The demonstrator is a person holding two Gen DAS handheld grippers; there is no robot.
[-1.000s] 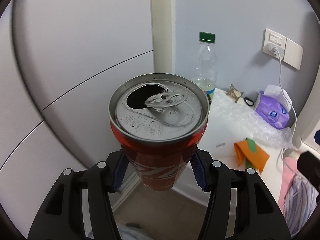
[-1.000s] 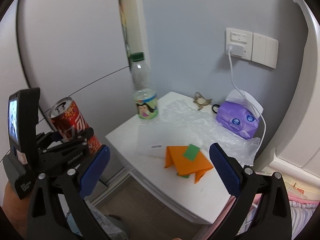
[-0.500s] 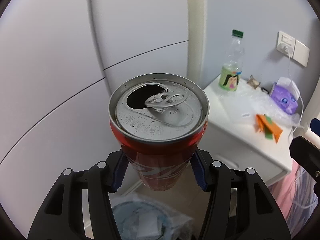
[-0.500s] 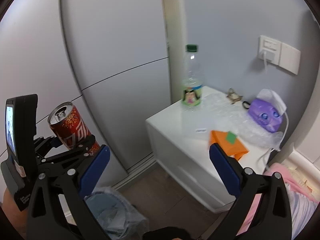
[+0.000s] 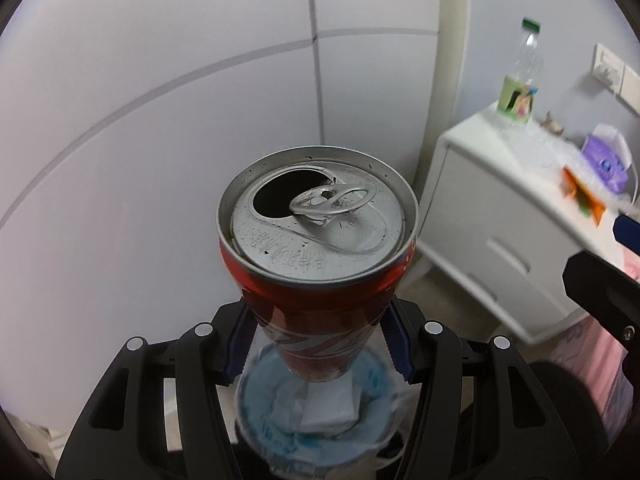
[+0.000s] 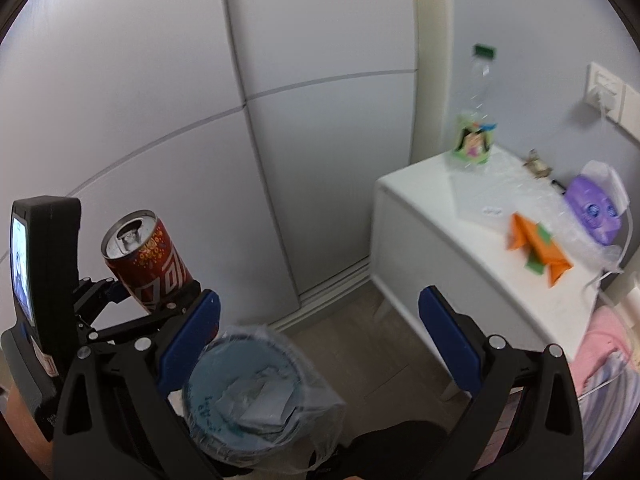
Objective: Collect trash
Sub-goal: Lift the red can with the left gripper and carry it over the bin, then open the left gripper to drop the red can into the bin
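A pale grey wardrobe [image 6: 200, 100] with panel seams fills most of both views. To its right stands a white bedside cabinet [image 6: 440, 272], its top cluttered with things probably waiting to be cleared: a clear plastic bottle [image 6: 476, 120] with a green cap, a crumpled sheet of clear plastic [image 6: 516, 196], an orange folded paper [image 6: 536, 248] with green patches, and a purple tissue pack [image 6: 596, 208]. A white cable runs down from a wall socket [image 6: 600, 96] beside the pack.

On the floor in front of the wardrobe sits a small blue bin [image 6: 248, 396] lined with a clear plastic bag, with crumpled white paper already inside. It is the likely drop point for the trash.

The left gripper [image 5: 316, 340] pinches a red drink can [image 5: 316, 264] low on its body, blue pads pressing each side, so the can stands upright with its opened silver top facing the camera. In the left wrist view the bin lies directly beneath the can, which suggests the can is lined up for release. The right wrist view shows it up and to the left of the bin.

The right gripper [image 6: 316, 320] is spread wide and empty, its blue pads [image 6: 436, 320] framing the bin and bare floor, probably kept free for the next item.
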